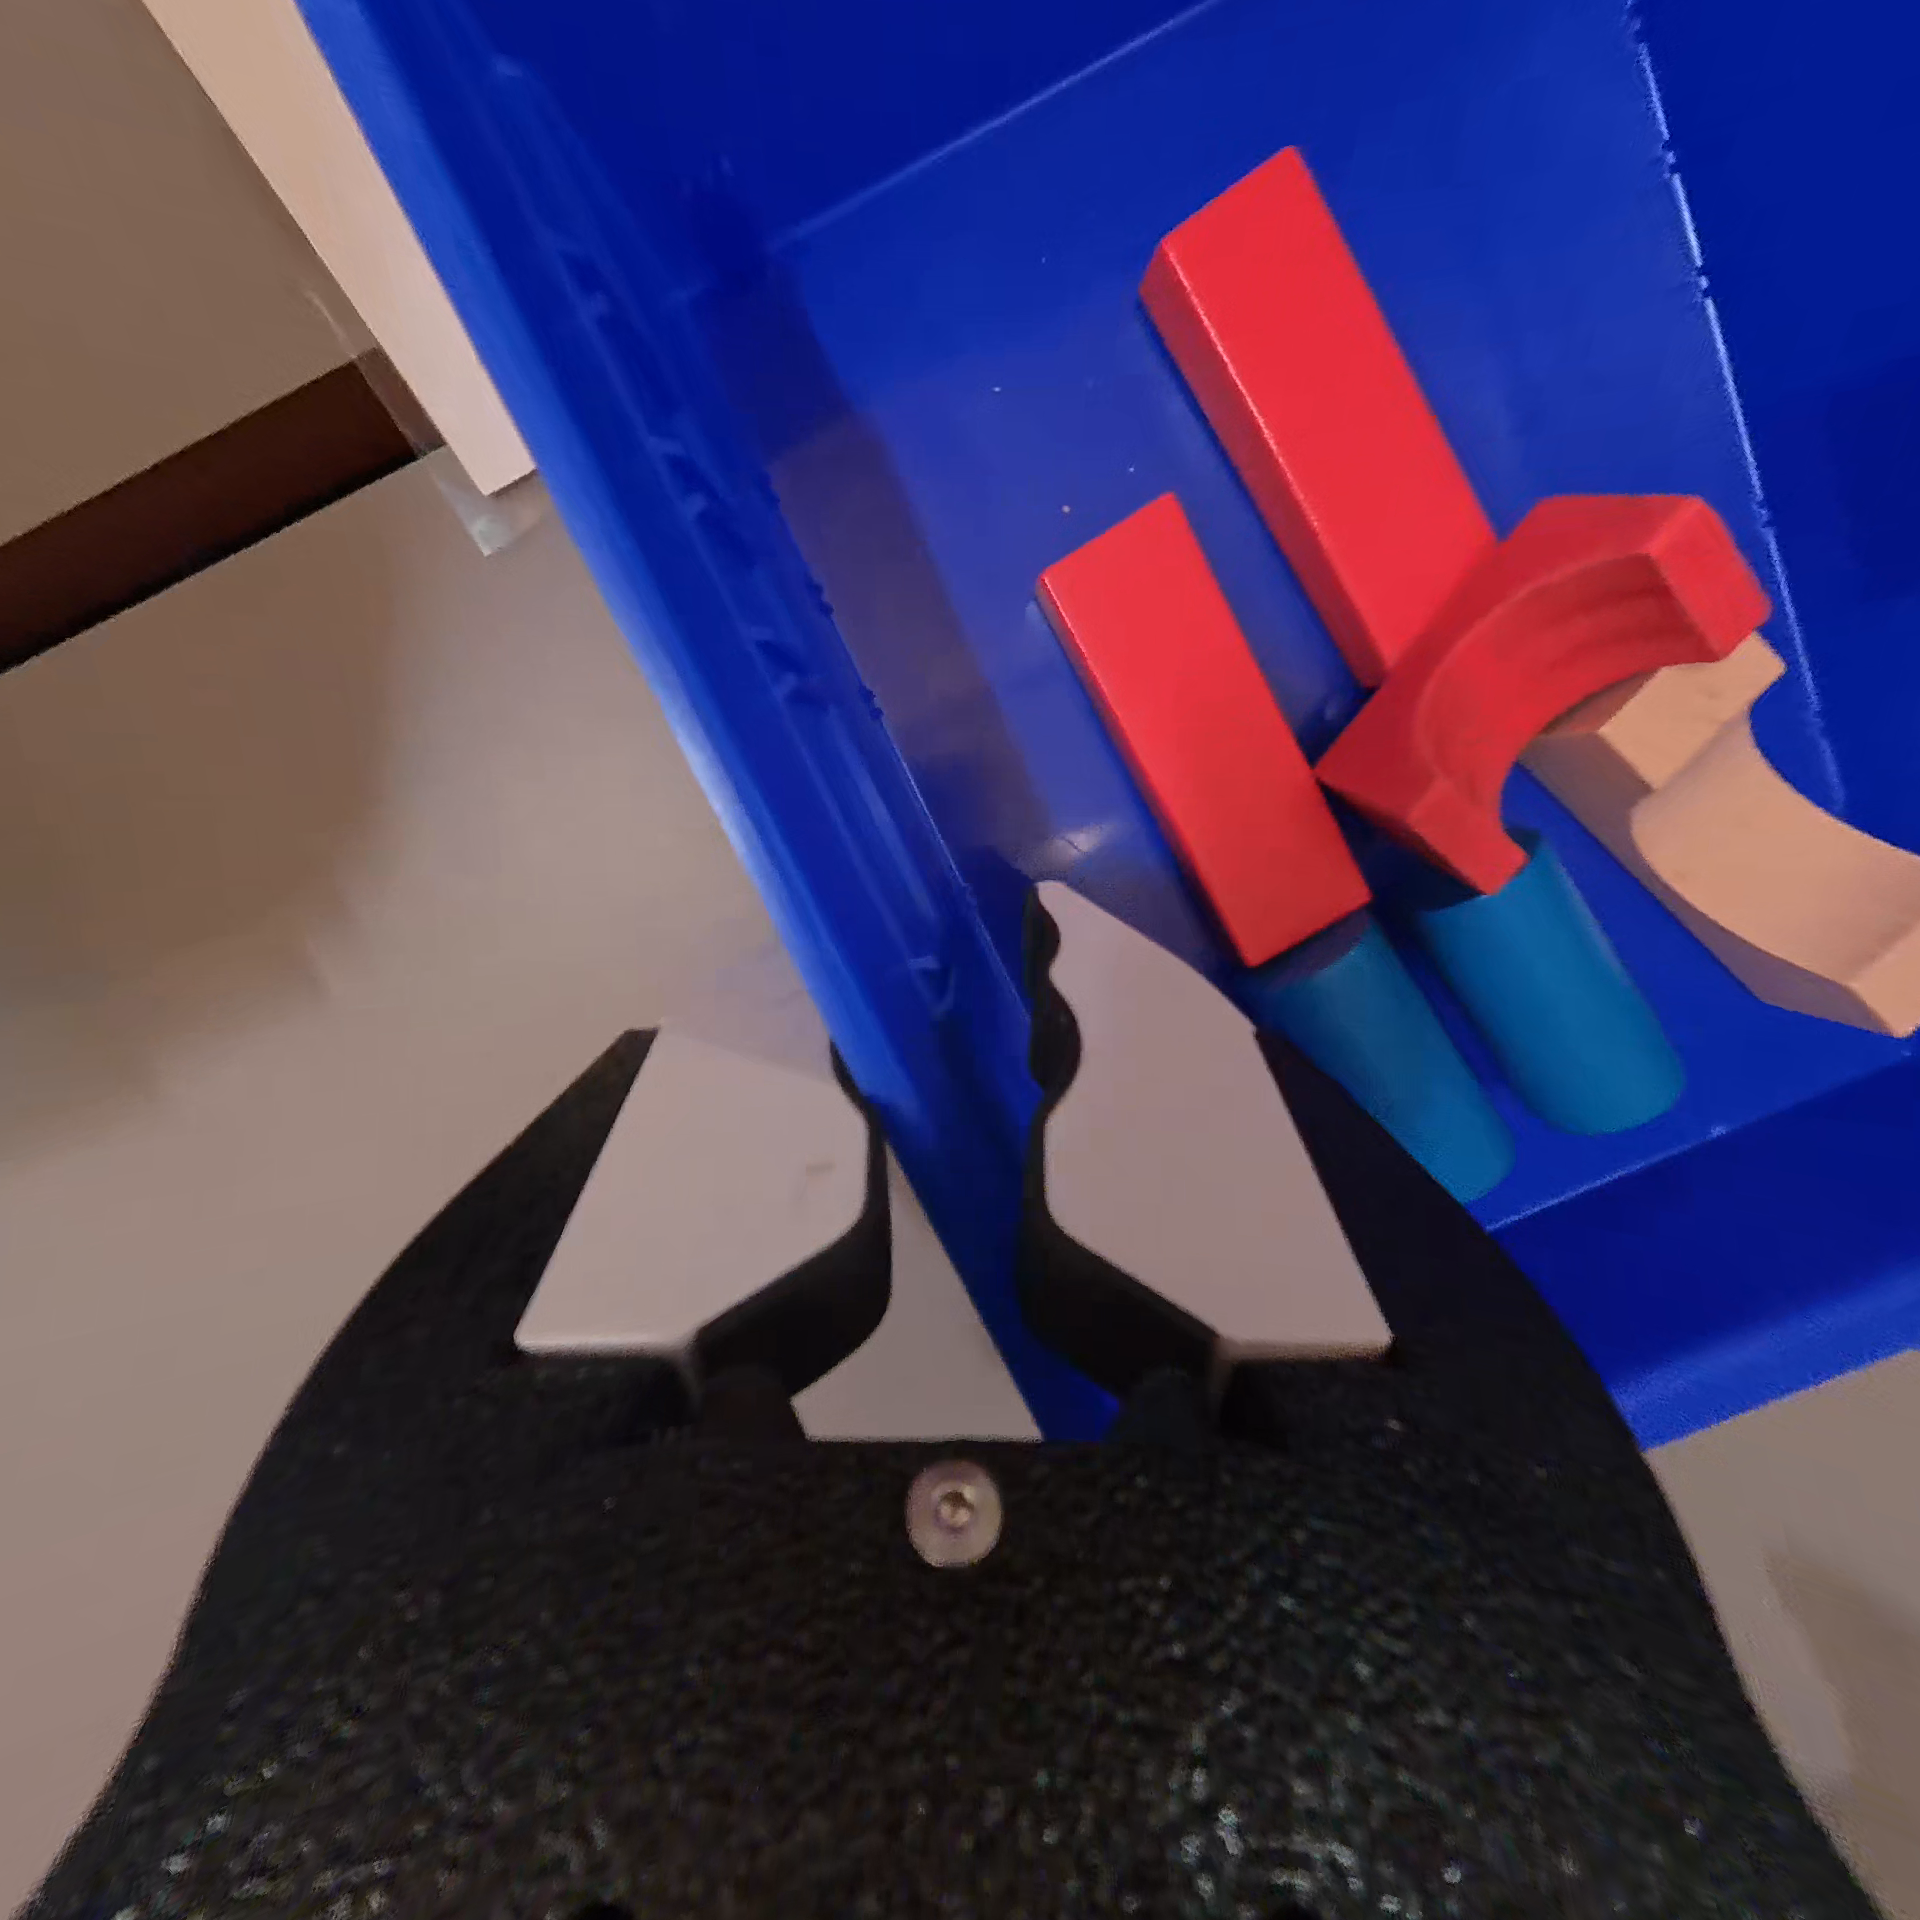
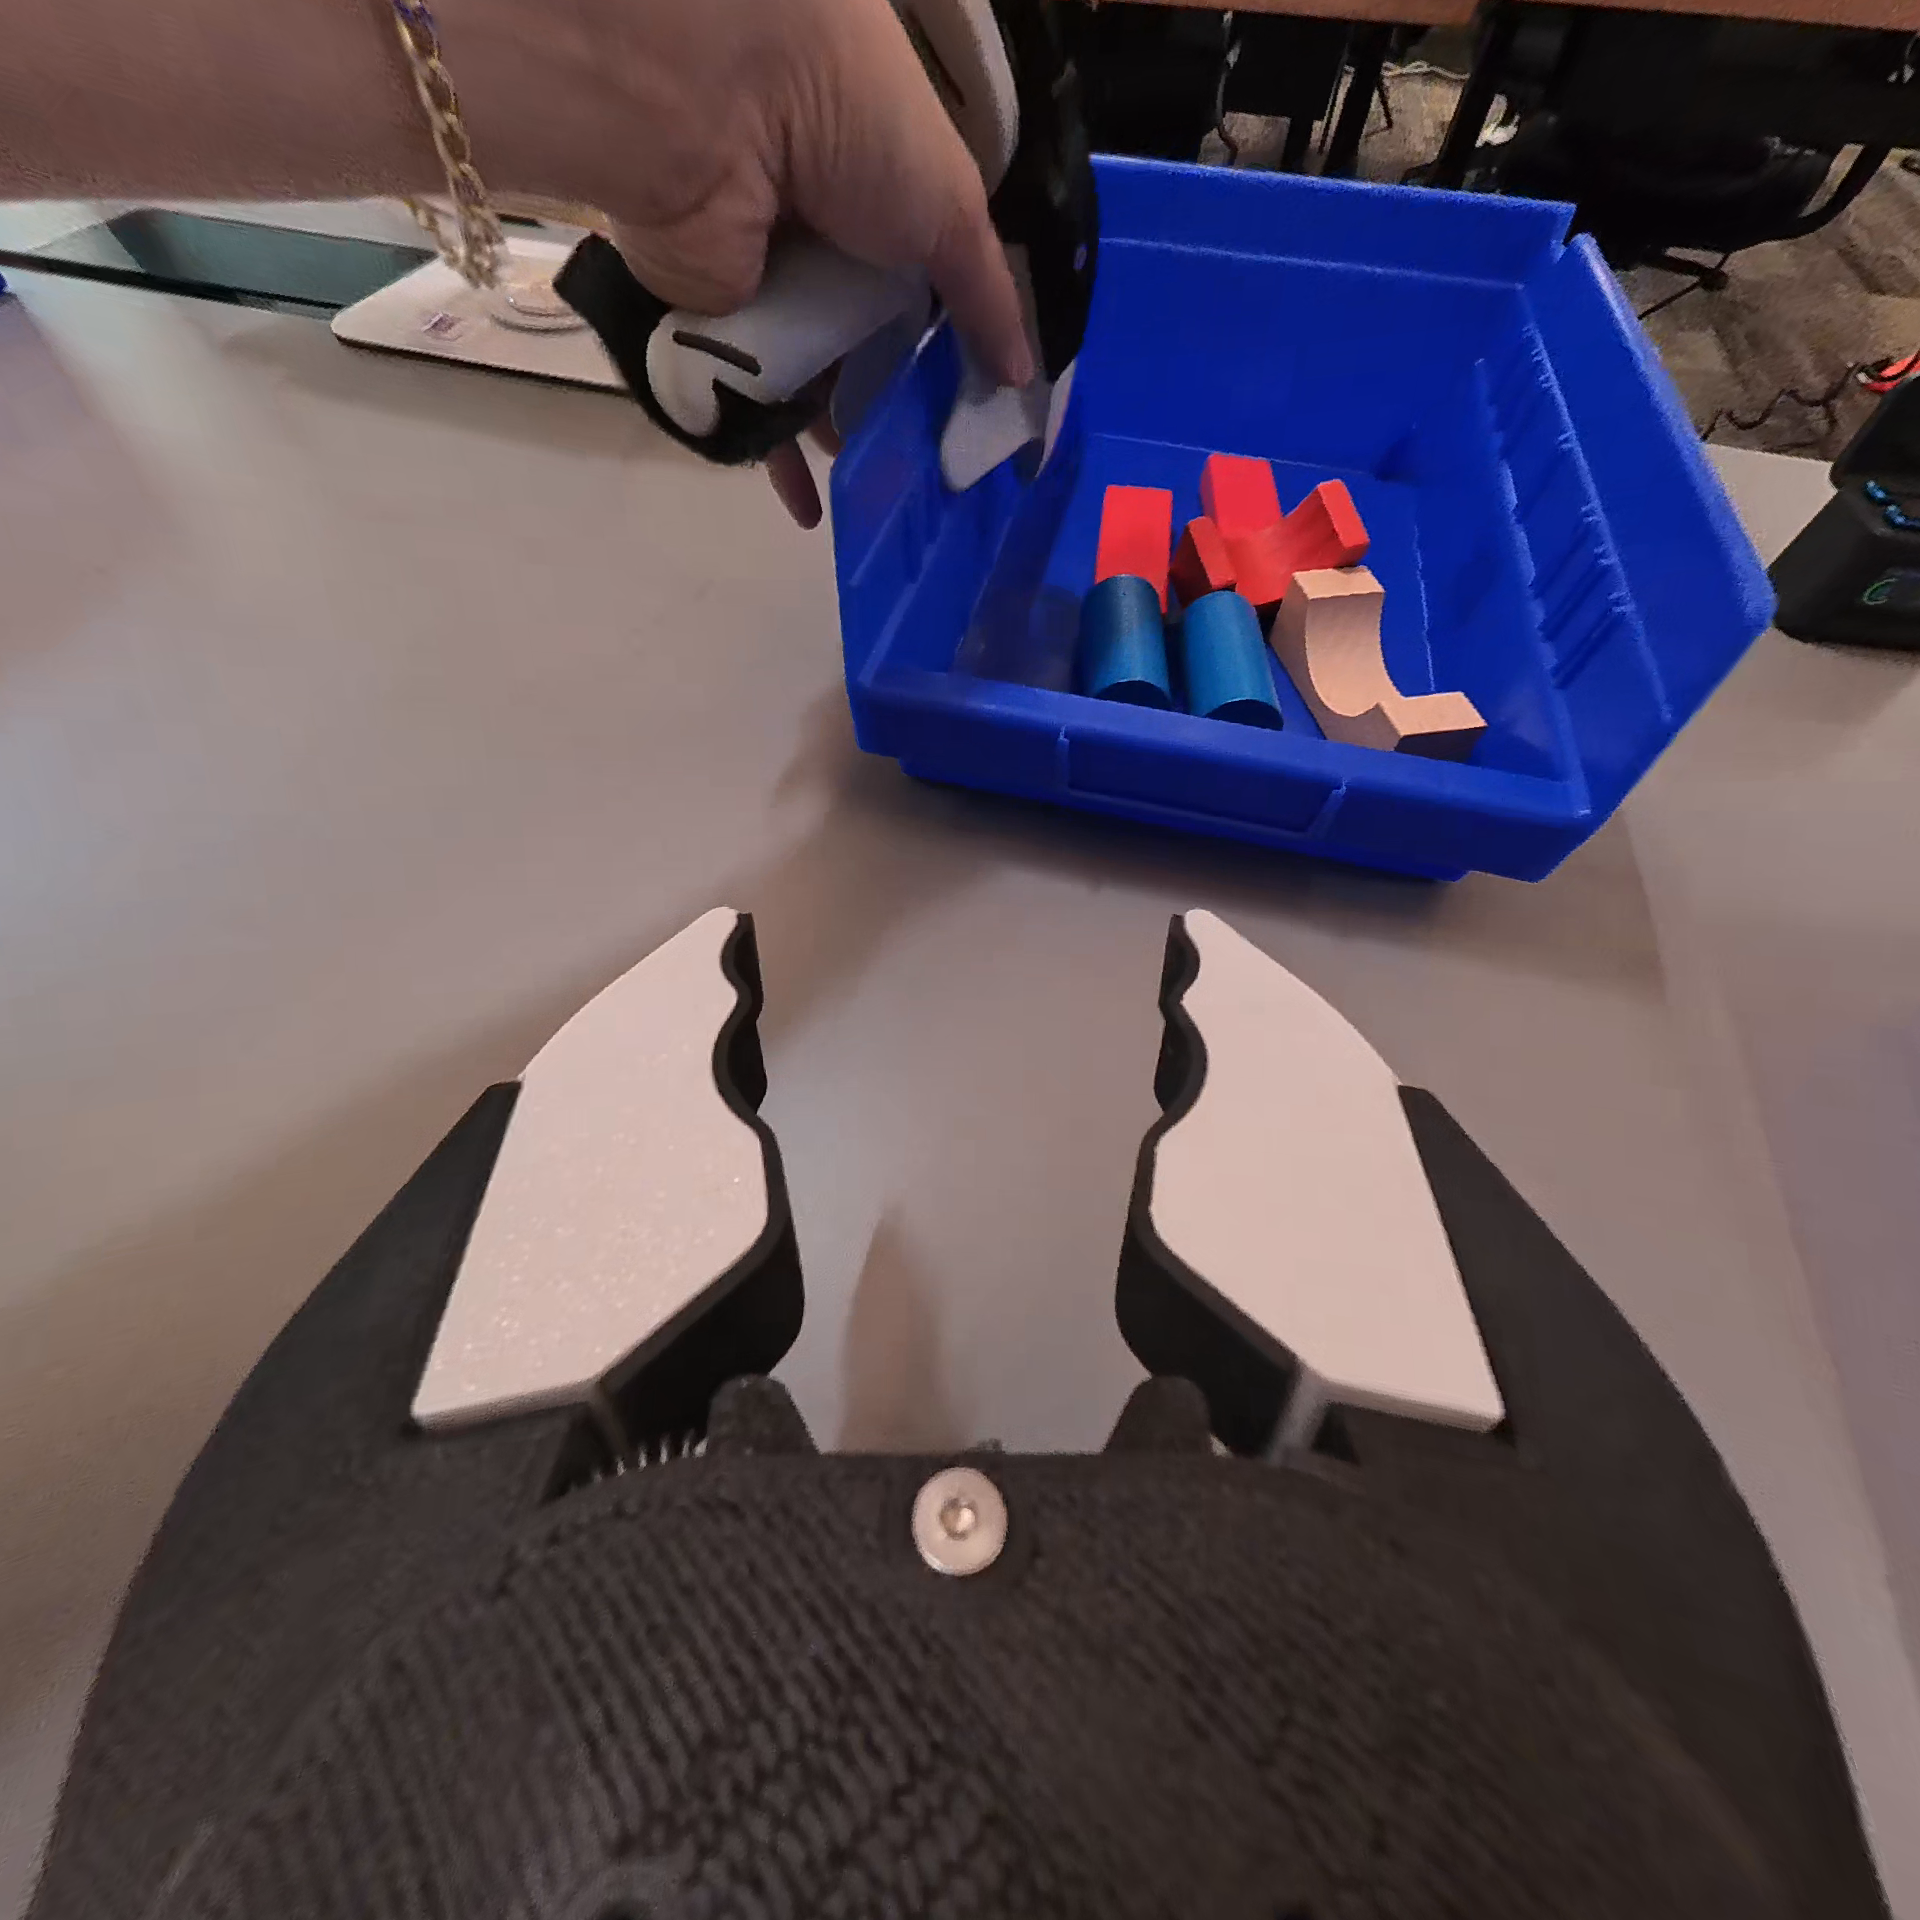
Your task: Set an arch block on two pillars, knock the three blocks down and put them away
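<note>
Left gripper [image 1: 951,1049] fingers clamp the side wall of the blue plastic bin [image 2: 1226,790] on the grey bench [image 2: 416,831]. Bin holds two red wooden bars [image 1: 1205,727], a red arch block [image 1: 1538,675], two blue cylinders [image 2: 1226,660] and a natural-wood arch block [image 2: 1351,665]. Right gripper [image 2: 961,935] hovers over bare bench just short of the bin, fingers spread wide, holding nothing.

left close, right farther, sharing bin [image 1: 644,436]

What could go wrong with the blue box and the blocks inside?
The left tongs pinch only one side wall of the blue box, so if lifted it might tilt or slip free. The red arch block leans loosely on other blocks and could tumble. The right tongs are open, away from the box, giving no support.
</note>
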`<state>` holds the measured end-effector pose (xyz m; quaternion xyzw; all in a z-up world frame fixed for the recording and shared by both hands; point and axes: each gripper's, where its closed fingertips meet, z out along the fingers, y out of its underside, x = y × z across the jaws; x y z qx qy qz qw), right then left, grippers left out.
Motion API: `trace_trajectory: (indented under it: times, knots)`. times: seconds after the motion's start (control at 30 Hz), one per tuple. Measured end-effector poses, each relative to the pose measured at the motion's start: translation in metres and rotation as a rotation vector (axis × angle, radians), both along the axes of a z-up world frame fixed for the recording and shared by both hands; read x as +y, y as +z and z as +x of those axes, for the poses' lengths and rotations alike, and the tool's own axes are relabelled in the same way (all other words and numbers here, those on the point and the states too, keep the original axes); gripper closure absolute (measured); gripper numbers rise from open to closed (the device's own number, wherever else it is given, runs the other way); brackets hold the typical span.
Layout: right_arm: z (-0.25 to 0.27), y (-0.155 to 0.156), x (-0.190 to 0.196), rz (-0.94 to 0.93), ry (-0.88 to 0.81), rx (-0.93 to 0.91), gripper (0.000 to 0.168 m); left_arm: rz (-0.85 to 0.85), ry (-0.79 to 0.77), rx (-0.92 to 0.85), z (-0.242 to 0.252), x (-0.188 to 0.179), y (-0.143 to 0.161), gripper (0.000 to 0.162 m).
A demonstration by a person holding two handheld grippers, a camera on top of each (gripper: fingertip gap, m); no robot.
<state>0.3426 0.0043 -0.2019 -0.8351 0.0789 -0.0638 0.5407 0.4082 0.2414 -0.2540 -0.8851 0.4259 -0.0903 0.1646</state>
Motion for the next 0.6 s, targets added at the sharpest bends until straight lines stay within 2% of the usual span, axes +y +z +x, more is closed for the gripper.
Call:
trace_trajectory:
  times: [0.13, 0.27, 0.6]
  knots:
    - [-0.001, 0.008, -0.003, 0.016, -0.001, -0.015, 0.094, 0.015, 0.036, -0.026, -0.003, 0.01, 0.0, 0.153]
    - [-0.001, 0.019, -0.009, 0.032, -0.009, -0.047, 0.094, 0.062, -0.016, -0.008, -0.014, 0.021, 0.0, 0.154]
    - [-0.012, 0.049, -0.009, 0.104, -0.012, -0.089, 0.101, -0.057, -0.113, -0.005, -0.082, 0.016, 0.0, 0.155]
